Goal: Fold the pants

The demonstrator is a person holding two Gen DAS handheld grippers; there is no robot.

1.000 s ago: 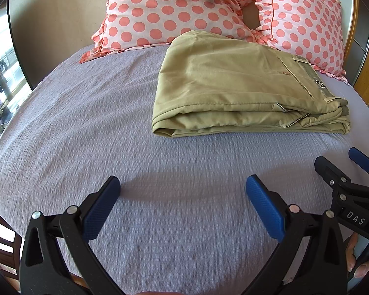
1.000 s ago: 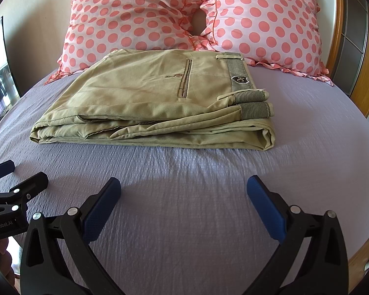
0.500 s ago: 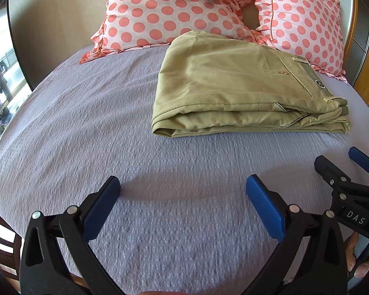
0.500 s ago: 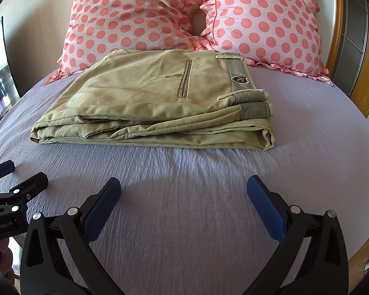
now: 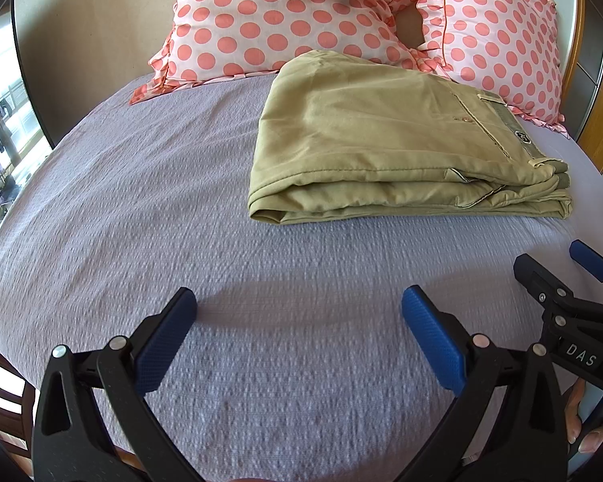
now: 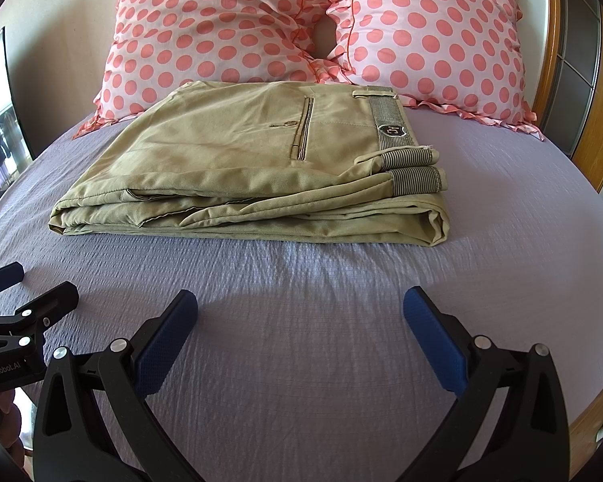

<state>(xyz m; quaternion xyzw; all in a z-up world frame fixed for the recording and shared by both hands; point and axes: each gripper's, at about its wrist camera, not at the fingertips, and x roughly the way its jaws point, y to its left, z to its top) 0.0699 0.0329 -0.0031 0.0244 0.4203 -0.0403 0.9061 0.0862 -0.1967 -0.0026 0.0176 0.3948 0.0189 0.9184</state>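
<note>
Khaki pants [image 5: 382, 148] lie folded in a flat stack on the lilac bed cover, waistband to the right; they also show in the right wrist view [image 6: 261, 168]. My left gripper [image 5: 299, 321] is open and empty, hovering over the cover in front of the pants' left end. My right gripper [image 6: 299, 321] is open and empty, in front of the pants' right half. Each gripper shows at the edge of the other's view: the right one [image 5: 558, 273] and the left one [image 6: 24, 285].
Two white pillows with pink dots [image 6: 221, 28] [image 6: 434, 36] lean against the wall behind the pants. The lilac bed cover [image 5: 140, 201] spreads wide to the left. A wooden bed frame [image 6: 591, 148] runs along the right edge.
</note>
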